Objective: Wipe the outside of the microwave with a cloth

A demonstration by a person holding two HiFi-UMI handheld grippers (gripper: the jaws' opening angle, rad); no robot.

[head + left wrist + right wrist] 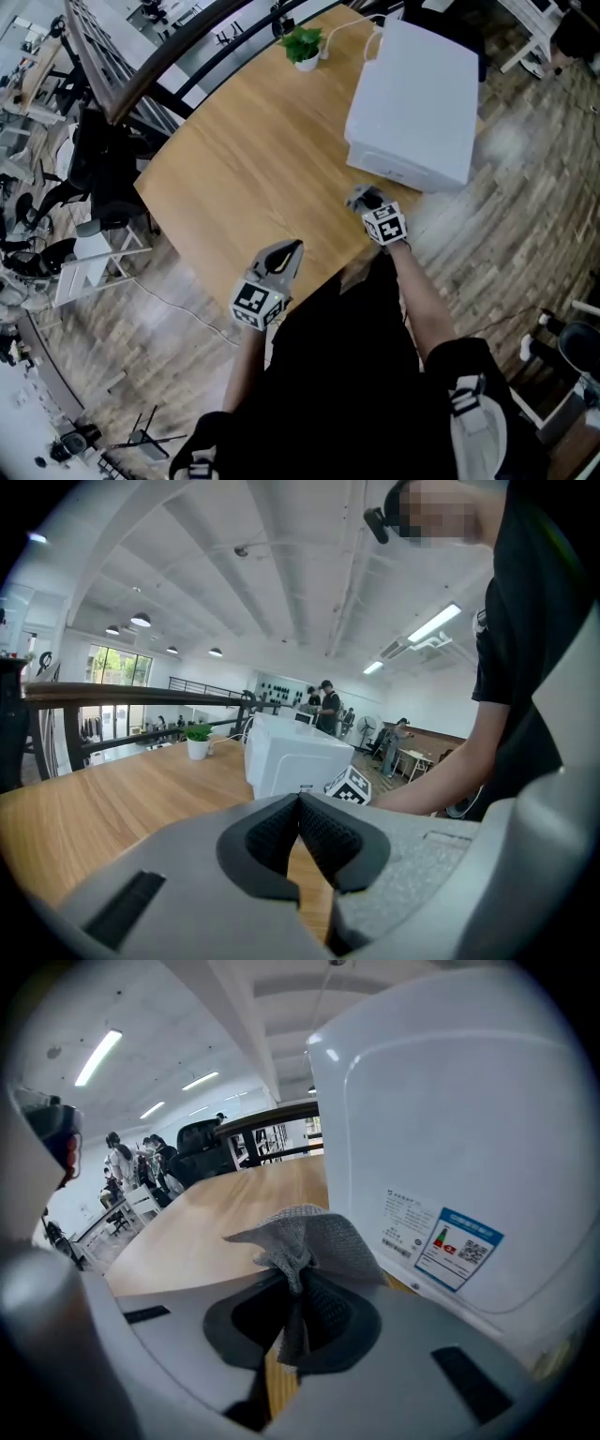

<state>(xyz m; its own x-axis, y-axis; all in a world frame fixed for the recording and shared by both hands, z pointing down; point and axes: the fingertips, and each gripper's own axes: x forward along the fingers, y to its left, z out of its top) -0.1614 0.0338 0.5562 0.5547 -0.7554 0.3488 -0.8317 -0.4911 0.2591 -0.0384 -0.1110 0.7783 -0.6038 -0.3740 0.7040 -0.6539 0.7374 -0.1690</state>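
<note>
A white microwave (412, 103) stands on the right side of the wooden table (244, 178). Its near face with a blue label (459, 1241) fills the right gripper view. My right gripper (364, 200) is shut on a grey cloth (305, 1237), which bunches up above the jaws a short way in front of that face. My left gripper (289, 253) hovers over the table's near edge, shut with nothing in it. In the left gripper view the microwave (291, 757) lies ahead, and the right gripper's marker cube (349, 785) is beside it.
A small potted plant (302, 45) sits at the table's far edge, with a white cable (349, 23) running to the microwave's back. A dark railing (141, 75) borders the table's left side. Wooden floor surrounds the table.
</note>
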